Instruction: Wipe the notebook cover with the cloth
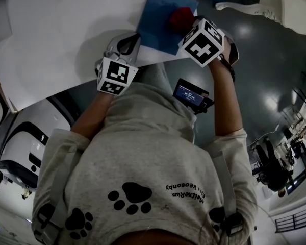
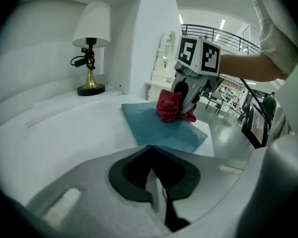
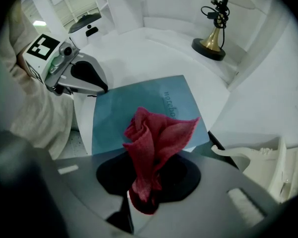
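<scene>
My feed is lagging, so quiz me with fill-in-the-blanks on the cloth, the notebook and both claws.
The right claw is shut on a ____ cloth.
The cloth sits over a notebook whose colour is ____.
The left claw is shut and holds ____.
Missing words: red; blue; nothing.

blue notebook (image 3: pixel 120 114) cover reads "notebo", rest hidden.

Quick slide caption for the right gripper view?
Right gripper holds a red cloth over the blue notebook; shut left gripper sits at its edge.
</scene>
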